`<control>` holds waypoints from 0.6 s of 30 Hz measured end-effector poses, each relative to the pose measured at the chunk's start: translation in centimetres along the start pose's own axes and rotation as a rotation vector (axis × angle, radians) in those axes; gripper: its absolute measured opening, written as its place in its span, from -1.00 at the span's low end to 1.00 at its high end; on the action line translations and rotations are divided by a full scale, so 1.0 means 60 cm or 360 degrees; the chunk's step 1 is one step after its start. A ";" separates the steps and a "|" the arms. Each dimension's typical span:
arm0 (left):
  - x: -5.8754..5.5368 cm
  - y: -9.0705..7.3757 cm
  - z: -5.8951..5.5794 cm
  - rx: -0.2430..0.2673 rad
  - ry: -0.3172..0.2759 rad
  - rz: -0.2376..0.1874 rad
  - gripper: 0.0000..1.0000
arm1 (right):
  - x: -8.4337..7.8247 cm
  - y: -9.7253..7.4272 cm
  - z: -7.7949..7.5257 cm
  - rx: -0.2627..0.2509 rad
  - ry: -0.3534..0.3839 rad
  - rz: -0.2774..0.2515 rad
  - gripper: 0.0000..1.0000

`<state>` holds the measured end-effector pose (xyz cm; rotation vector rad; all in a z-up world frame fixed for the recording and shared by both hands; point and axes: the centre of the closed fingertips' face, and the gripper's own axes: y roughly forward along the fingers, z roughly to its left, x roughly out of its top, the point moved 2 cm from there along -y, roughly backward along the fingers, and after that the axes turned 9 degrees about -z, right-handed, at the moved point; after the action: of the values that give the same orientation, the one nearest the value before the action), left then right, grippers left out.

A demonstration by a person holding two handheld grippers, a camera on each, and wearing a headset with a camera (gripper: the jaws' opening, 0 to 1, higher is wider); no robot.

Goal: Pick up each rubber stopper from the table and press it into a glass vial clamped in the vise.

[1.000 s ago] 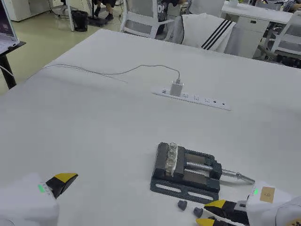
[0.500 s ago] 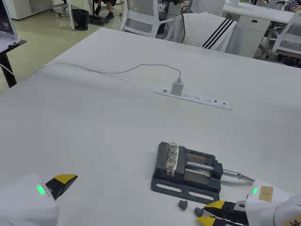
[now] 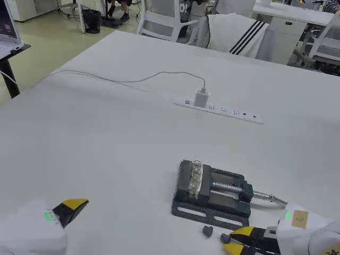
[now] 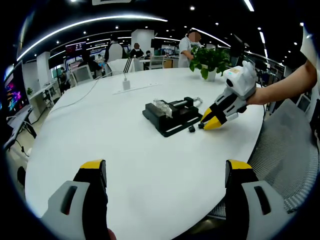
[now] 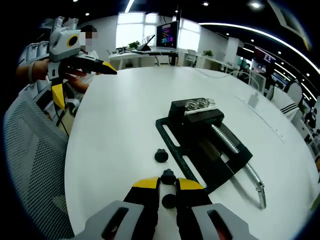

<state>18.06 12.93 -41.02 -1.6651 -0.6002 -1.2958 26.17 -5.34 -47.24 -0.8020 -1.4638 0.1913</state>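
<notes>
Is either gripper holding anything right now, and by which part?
Left gripper: open, nothing held. Right gripper: its fingers flank the sides of a rubber stopper on the table; whether they grip it cannot be told.

A white charger [image 3: 201, 99] sits in a power strip [image 3: 219, 110], its cable [image 3: 133, 82] trailing away.

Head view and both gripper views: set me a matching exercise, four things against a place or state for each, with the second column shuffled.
Things:
1. glass vials
2. left gripper
3. power strip
4. right gripper

Places or states:
A. jaws wide apart, nothing between them
B. white charger plugged in, on the far side of the vise
C. jaws close together, at the rubber stoppers beside the vise base
D. clamped in the vise

Pairs: 1-D, 2-A, 3-B, 4-C.
</notes>
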 end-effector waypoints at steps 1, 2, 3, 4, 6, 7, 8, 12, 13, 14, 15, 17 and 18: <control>0.000 0.000 0.000 -0.0001 0.0001 0.0000 0.97 | 0.001 0.000 -0.001 -0.0003 0.0000 -0.0001 -0.83; 0.000 0.000 0.000 -0.0001 0.0000 0.0000 0.97 | 0.002 0.000 -0.001 -0.0003 0.0000 -0.0004 -0.83; 0.000 0.001 0.000 -0.0001 0.0001 0.0000 0.97 | 0.004 -0.001 -0.002 -0.0003 0.0001 -0.0007 -0.83; 0.000 0.001 -0.001 -0.0002 0.0001 0.0000 0.97 | 0.007 -0.002 -0.003 -0.0006 -0.0001 -0.0015 -0.83; 0.000 0.001 -0.002 -0.0006 0.0006 0.0002 0.97 | 0.014 -0.006 -0.005 -0.0007 0.0002 -0.0035 -0.83; 0.000 0.002 -0.002 -0.0008 0.0008 0.0002 0.97 | 0.017 -0.008 -0.005 -0.0006 0.0002 -0.0039 -0.83; 0.000 0.002 -0.003 -0.0011 0.0009 0.0004 0.96 | 0.021 -0.009 -0.005 -0.0008 -0.0002 -0.0049 -0.83; 0.001 0.006 -0.009 -0.0033 0.0006 0.0003 0.95 | 0.036 -0.019 -0.005 -0.0010 -0.0027 -0.0074 -0.83; 0.002 0.007 -0.010 -0.0038 0.0015 0.0003 0.95 | 0.039 -0.021 -0.005 -0.0009 -0.0030 -0.0080 -0.83; 0.004 0.009 -0.011 -0.0043 0.0022 -0.0001 0.95 | 0.044 -0.025 -0.005 -0.0004 -0.0037 -0.0089 -0.83; 0.005 0.010 -0.012 -0.0049 0.0025 -0.0003 0.94 | 0.046 -0.027 -0.004 -0.0001 -0.0043 -0.0093 -0.83; 0.008 0.014 -0.015 -0.0065 0.0035 -0.0008 0.92 | 0.052 -0.033 0.002 0.0043 -0.0062 -0.0105 -0.83; 0.009 0.015 -0.016 -0.0072 0.0041 -0.0007 0.91 | 0.055 -0.036 0.004 0.0056 -0.0053 -0.0116 -0.83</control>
<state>18.50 11.57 -40.83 -1.6819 -0.5637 -1.3410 25.66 -4.92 -43.37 -0.7189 -1.5147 0.1758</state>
